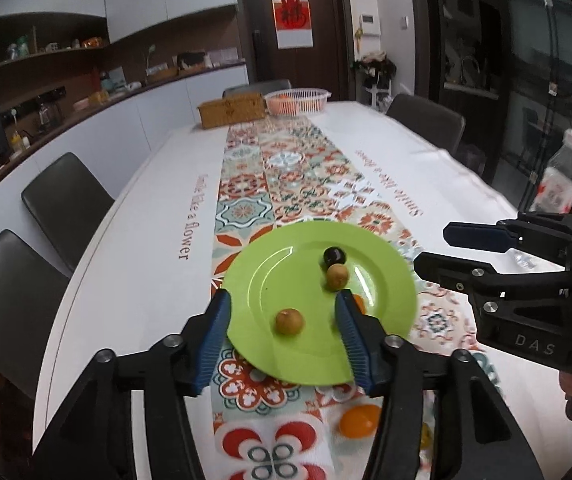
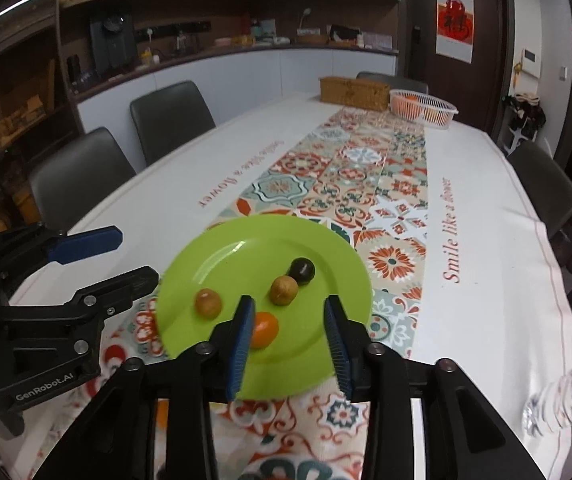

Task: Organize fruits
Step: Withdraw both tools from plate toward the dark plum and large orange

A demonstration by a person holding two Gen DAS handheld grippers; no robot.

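A green plate point(image 1: 286, 272) point(image 2: 246, 264) lies on the patterned runner. It holds two brown fruits point(image 1: 289, 321) point(image 1: 337, 276), a dark round fruit point(image 1: 333, 257) and an orange fruit point(image 2: 265, 329). My left gripper point(image 1: 282, 298) hovers open over the plate's near edge, and one brown fruit shows between its fingers, untouched. My right gripper point(image 2: 289, 302) is open too, above the plate, with the orange fruit just beside its left finger. Each gripper shows in the other's view, the right gripper point(image 1: 433, 246) and the left gripper point(image 2: 138, 256), both holding nothing.
Another orange fruit point(image 1: 359, 420) lies on the runner near the front edge. A white basket point(image 1: 297, 100) with oranges and a wicker box point(image 1: 232, 112) stand at the far end. Dark chairs point(image 1: 66, 200) line the table. A clear bottle point(image 2: 557, 400) is at the right.
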